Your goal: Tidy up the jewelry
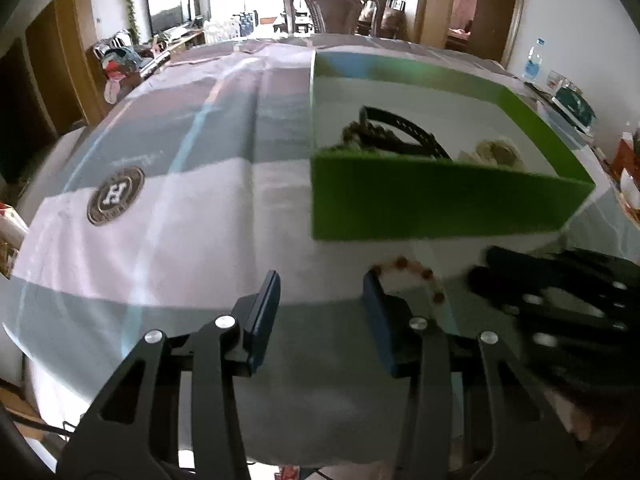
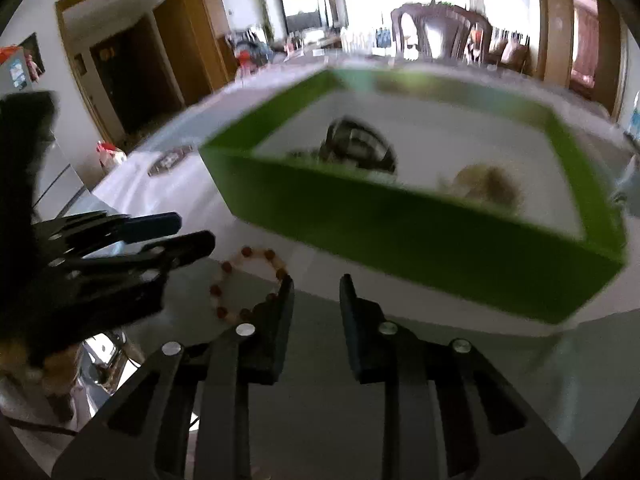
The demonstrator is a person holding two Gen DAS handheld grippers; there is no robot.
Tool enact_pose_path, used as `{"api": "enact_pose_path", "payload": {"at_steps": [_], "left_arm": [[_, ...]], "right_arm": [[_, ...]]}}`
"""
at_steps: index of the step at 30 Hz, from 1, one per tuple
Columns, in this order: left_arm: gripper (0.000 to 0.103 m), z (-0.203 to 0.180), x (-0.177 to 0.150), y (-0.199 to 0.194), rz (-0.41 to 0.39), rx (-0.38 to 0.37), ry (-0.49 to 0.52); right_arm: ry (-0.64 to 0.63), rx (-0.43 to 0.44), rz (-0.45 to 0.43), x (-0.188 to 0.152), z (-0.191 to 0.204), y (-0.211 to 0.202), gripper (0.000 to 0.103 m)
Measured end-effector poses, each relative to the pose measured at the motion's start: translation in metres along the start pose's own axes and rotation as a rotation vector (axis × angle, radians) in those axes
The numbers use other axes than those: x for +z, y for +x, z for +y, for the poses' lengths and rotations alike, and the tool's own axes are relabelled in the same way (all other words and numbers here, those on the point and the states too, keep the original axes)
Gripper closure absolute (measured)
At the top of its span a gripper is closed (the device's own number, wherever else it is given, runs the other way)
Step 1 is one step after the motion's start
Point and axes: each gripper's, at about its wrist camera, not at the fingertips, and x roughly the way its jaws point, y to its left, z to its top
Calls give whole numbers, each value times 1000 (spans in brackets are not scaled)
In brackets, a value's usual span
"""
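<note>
A green-walled box [image 1: 440,204] with a white floor stands on the table; it holds a dark strap, a dark beaded piece [image 1: 372,134] and a pale beaded piece [image 1: 496,152]. It also shows in the right wrist view [image 2: 400,232]. A bracelet of pale and red-brown beads [image 2: 248,280] lies on the cloth in front of the box, partly hidden behind my left gripper's right finger in the left wrist view [image 1: 416,272]. My left gripper [image 1: 322,284] is open and empty just left of it. My right gripper [image 2: 316,284] is open and empty just right of it.
The table is covered by a grey and white cloth with a round emblem [image 1: 115,196]. A wooden chair [image 1: 332,4] stands at the far end. Boxes and a water bottle [image 1: 534,60] sit along the right edge. The other gripper shows at each view's side [image 2: 100,260].
</note>
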Motion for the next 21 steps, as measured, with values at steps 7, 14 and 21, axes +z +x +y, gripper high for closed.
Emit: {"api": "enact_pose_path", "payload": {"at_steps": [7, 14, 21], "left_arm": [[62, -6, -7, 3, 15, -26, 39], [60, 0, -8, 6, 25, -29, 45], [55, -2, -11, 10, 38, -31, 61]], "right_arm": [[-36, 3, -14, 5, 15, 7, 78], [-91, 33, 8, 13, 24, 17, 77], [-116, -10, 30, 11, 26, 17, 77]]}}
